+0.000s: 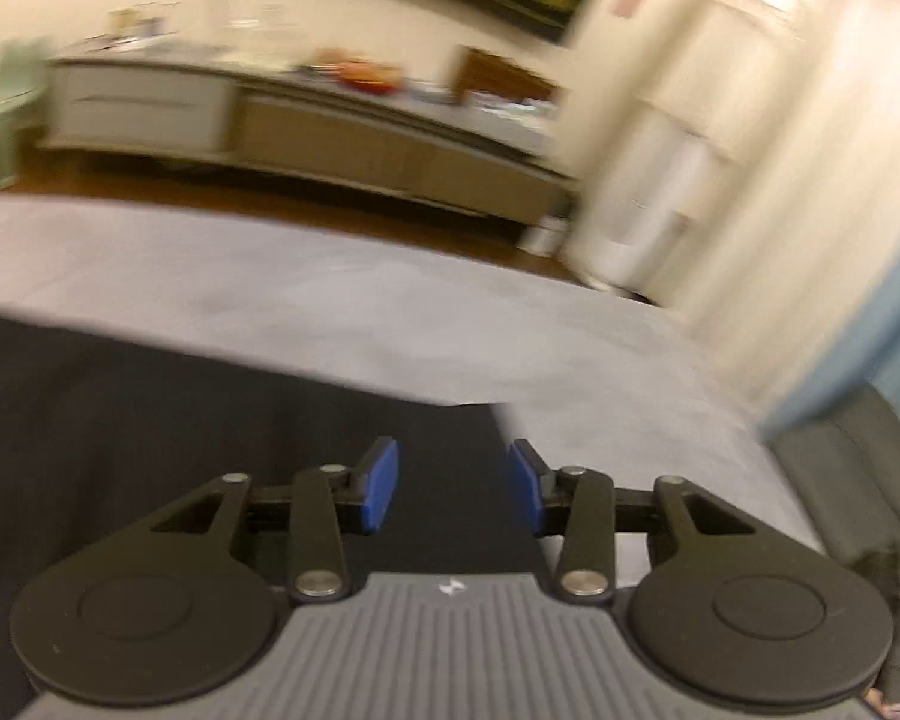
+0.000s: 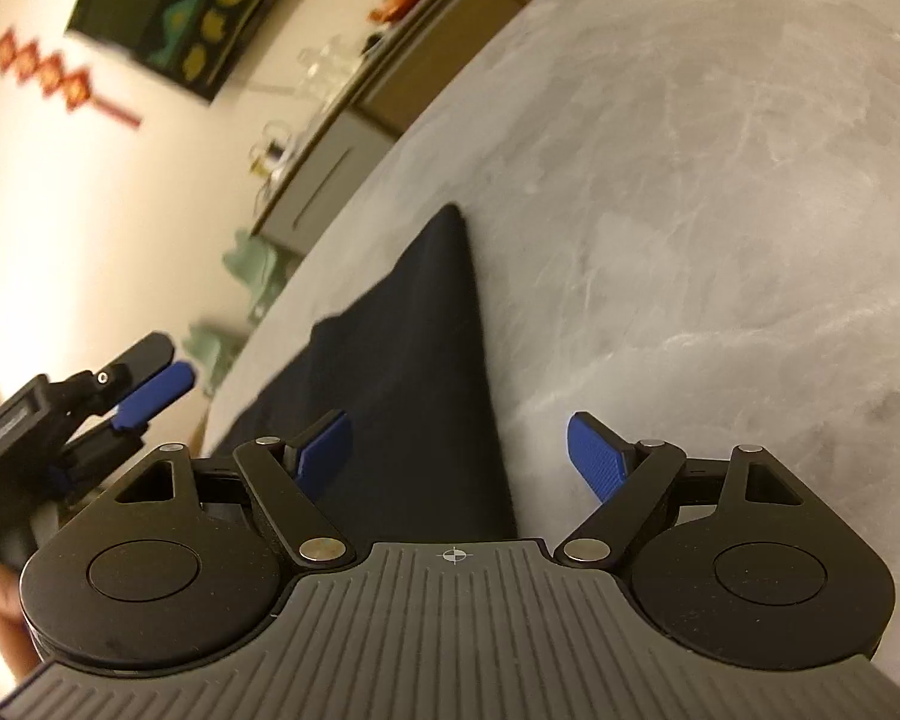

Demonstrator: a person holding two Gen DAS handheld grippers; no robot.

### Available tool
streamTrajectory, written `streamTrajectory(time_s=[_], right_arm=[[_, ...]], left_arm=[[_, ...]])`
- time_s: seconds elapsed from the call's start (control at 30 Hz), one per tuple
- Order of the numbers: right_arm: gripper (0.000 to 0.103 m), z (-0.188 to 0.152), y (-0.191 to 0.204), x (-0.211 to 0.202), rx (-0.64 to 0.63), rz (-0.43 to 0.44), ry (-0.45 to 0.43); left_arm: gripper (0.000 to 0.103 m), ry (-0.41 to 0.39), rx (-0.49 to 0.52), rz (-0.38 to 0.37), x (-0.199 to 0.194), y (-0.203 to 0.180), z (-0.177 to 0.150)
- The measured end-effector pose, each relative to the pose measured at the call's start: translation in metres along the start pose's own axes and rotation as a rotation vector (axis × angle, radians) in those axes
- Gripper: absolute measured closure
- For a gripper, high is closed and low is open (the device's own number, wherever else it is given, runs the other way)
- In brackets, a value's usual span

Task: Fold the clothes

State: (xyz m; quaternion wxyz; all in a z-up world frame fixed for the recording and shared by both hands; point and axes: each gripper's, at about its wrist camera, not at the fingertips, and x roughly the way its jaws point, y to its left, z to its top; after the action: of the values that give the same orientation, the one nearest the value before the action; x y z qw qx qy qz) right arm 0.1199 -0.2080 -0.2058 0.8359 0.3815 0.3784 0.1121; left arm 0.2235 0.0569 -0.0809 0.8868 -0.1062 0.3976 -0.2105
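A dark navy garment (image 1: pixel 168 420) lies flat on the grey bed cover (image 1: pixel 390 306). In the left wrist view my left gripper (image 1: pixel 453 489) is open above the garment's right edge, with nothing between its blue pads. In the right wrist view the same garment (image 2: pixel 414 360) narrows to a point away from me on the grey cover (image 2: pixel 720 240). My right gripper (image 2: pixel 459 456) is open and empty over the garment's near end. The left gripper (image 2: pixel 144 396) shows at the left edge of that view, raised off the cloth.
A long low cabinet (image 1: pixel 306 126) with cluttered items stands along the far wall beyond a strip of wooden floor. A cream door or wardrobe (image 1: pixel 690 138) stands at right. A dark cushion (image 1: pixel 858 480) lies at the bed's right. A pale green chair (image 2: pixel 252 264) stands by the bed.
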Motion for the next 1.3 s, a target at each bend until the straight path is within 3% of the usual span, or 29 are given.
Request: streamTrajectory(time_s=[0.1,0.2,0.3,0.4,0.5,0.57,0.63,0.77,0.83,0.93,1.07,1.17,1.23,1.3], right_arm=[[0.026,-0.011,0.027,0.001,-0.242,-0.054,0.000],[0.051,-0.035,0.058,0.009,-0.498,-0.091,0.036],[0.059,-0.053,0.070,0.021,-0.592,-0.144,0.091],[0.059,-0.054,0.078,0.020,-0.632,-0.194,0.072],[0.049,-0.064,0.101,0.006,-0.735,-0.242,-0.013],[0.035,-0.081,0.126,-0.007,-0.879,-0.244,-0.094],[0.018,-0.112,0.159,-0.027,-1.022,-0.202,-0.148],[0.017,-0.193,0.230,-0.034,-1.191,-0.088,-0.101],[0.017,-0.244,0.271,-0.024,-1.329,-0.015,-0.064],[0.018,-0.326,0.332,-0.011,-1.555,0.061,-0.055],[0.023,-0.386,0.382,0.041,-1.758,0.080,0.011],[0.042,-0.399,0.408,0.078,-1.813,0.066,0.076],[0.102,-0.389,0.419,0.095,-1.781,0.033,0.128],[0.103,-0.371,0.426,0.096,-1.689,0.055,0.167]], left_arm=[[0.063,0.064,-0.030,0.083,0.008,0.023,-0.028],[0.063,0.117,0.039,0.102,0.028,0.011,-0.051],[0.060,0.168,0.106,0.121,0.048,0.000,-0.075],[0.057,0.083,0.012,0.097,0.007,0.028,-0.069],[0.041,-0.090,-0.107,0.173,-0.064,0.083,-0.070],[0.041,-0.207,-0.224,0.275,-0.123,0.132,-0.088],[0.038,-0.313,-0.422,0.336,-0.178,0.188,-0.122],[0.037,-0.382,-0.817,0.377,-0.230,0.276,-0.187],[0.033,-0.397,-0.894,0.338,-0.239,0.300,-0.200],[0.025,-0.417,-1.015,0.217,-0.247,0.337,-0.216],[0.020,-0.372,-1.097,0.111,-0.237,0.375,-0.217],[0.018,-0.356,-1.058,0.053,-0.223,0.395,-0.215],[0.016,-0.358,-1.002,0.049,-0.216,0.394,-0.206],[0.015,-0.359,-0.946,0.046,-0.209,0.393,-0.198]])
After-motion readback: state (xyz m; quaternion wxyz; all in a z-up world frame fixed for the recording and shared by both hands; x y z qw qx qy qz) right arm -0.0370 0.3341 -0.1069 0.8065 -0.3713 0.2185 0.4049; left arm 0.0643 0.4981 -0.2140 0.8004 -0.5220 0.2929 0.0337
